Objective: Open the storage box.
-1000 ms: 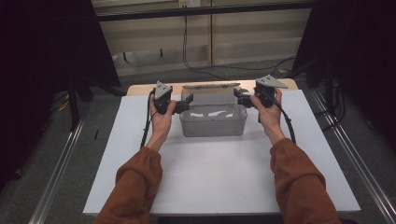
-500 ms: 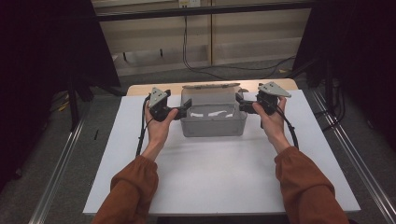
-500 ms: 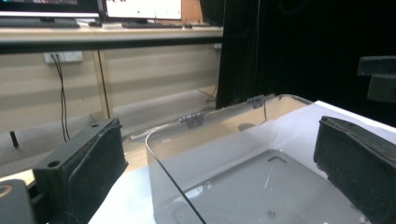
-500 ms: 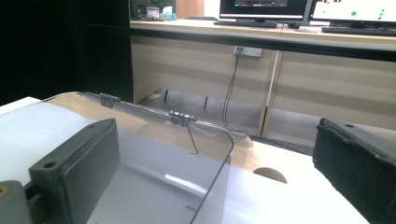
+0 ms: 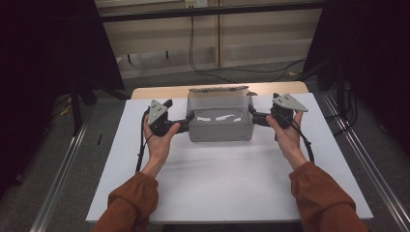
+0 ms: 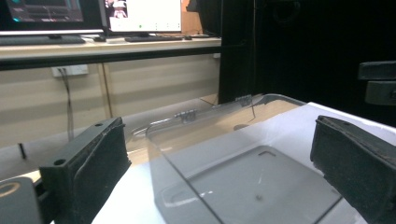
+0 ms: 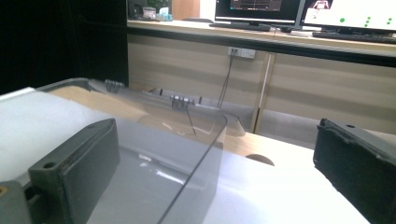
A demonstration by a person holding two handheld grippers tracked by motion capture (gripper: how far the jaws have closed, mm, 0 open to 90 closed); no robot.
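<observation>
Clear plastic box (image 5: 221,124) sits toward the far middle of the white table (image 5: 227,188), its hinged lid (image 5: 218,89) thrown back behind it. Starting at the left of the high view, the person's left hand (image 5: 159,142) holds the left gripper (image 5: 186,125) pointed inward at the box's left end wall, its tips right at that wall. In the left gripper view the two black jaws stand wide apart, with the near corner of the box (image 6: 224,177) rising between them and neither pad pressed on it. At the right side, the right hand (image 5: 286,135) holds the right gripper (image 5: 253,118) aimed at the box's right end wall, again just at it. In the right gripper view the jaws are likewise spread wide, the transparent wall edge (image 7: 196,158) running up between them, touching neither.
</observation>
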